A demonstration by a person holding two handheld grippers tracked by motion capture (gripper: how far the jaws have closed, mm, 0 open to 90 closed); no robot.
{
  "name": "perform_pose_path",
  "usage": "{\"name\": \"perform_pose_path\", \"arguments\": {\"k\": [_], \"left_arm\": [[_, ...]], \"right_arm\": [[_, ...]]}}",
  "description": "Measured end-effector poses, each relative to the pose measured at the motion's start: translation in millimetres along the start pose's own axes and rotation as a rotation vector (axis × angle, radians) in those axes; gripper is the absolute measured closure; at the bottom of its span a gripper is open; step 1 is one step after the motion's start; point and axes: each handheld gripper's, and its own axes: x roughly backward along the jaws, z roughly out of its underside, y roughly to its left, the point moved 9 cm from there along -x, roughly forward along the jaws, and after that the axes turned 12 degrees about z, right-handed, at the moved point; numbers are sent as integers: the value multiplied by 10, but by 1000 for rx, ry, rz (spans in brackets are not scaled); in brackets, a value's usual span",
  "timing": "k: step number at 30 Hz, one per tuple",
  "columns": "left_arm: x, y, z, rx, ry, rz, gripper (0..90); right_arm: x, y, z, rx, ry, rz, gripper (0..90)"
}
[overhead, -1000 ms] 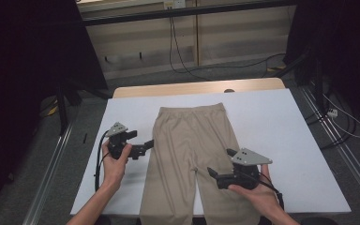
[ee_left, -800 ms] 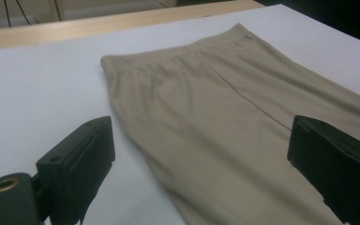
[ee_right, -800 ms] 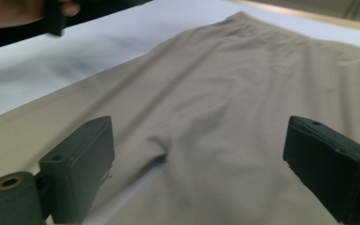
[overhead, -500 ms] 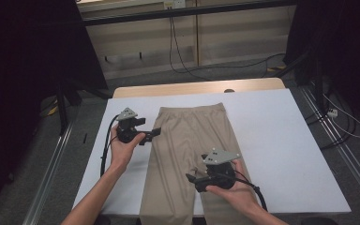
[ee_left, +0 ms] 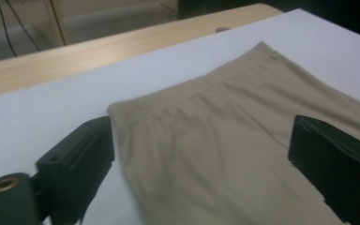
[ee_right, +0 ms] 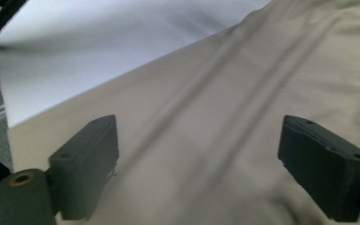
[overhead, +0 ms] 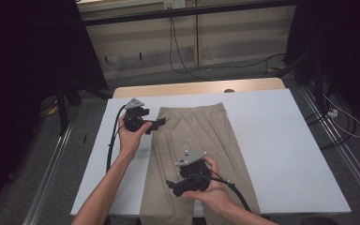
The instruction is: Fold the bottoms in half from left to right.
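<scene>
Beige trousers lie flat, folded lengthwise, on the white table top, with the waistband at the far end. My left gripper hovers at the waistband's left corner. In the left gripper view the left gripper has its jaws wide apart over the waistband of the trousers. My right gripper is over the lower legs and points toward the near left. There the right gripper stands open above the creased trousers. Both pairs of jaws have just been opening, and neither presses on anything.
A wooden strip runs along the table's far edge. Metal rails lie on the floor to the left and right, with cables at the right. The left gripper's cable hangs over the white top.
The left hand has moved away from me and to the right, up to the waistband corner. The right hand has moved left across the trouser legs.
</scene>
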Motion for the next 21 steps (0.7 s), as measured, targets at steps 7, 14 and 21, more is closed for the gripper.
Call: {"name": "perform_pose_path", "arguments": {"k": [7,14,21], "left_arm": [[55,79,79,15,-1,-28,72],[50,57,80,20,-7,-24,67],[14,20,94,-1,8,-21,64]], "right_arm": [[-152,357,-99,60,18,-89,271],[-307,723,-149,67,31,-179,475],[-428,947,-55,92,88,-194,552]]}}
